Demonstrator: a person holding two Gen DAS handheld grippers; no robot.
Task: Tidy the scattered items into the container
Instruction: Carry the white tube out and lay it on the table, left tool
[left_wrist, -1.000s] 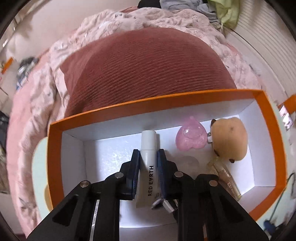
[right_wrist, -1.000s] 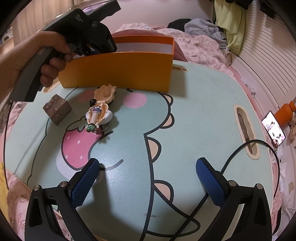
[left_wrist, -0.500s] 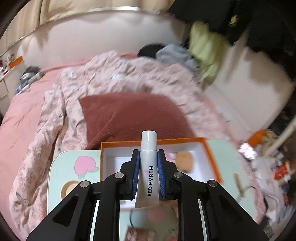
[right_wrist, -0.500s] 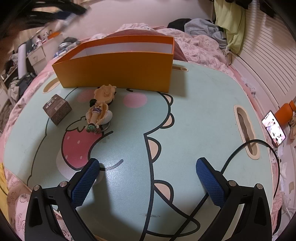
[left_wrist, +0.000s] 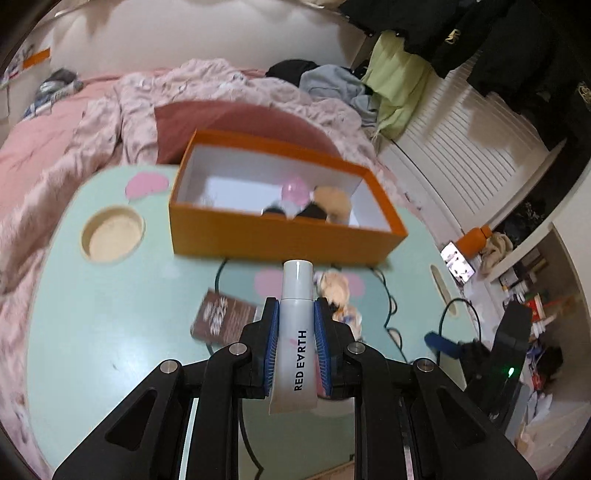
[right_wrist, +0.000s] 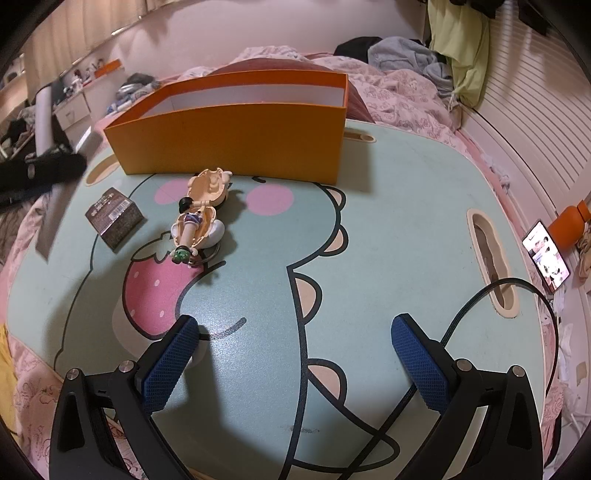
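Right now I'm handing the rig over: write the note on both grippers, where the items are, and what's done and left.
Left gripper: shut on the white tube, held above the table, short of the orange box.
Right gripper: open, empty, low over the table's near side.
Done: a pink heart piece and a tan plush lie in the box, with something dark I can't identify.
Left: drop the tube in the box, then collect the small brown box and the figure toy, both on the table in front of the orange box.
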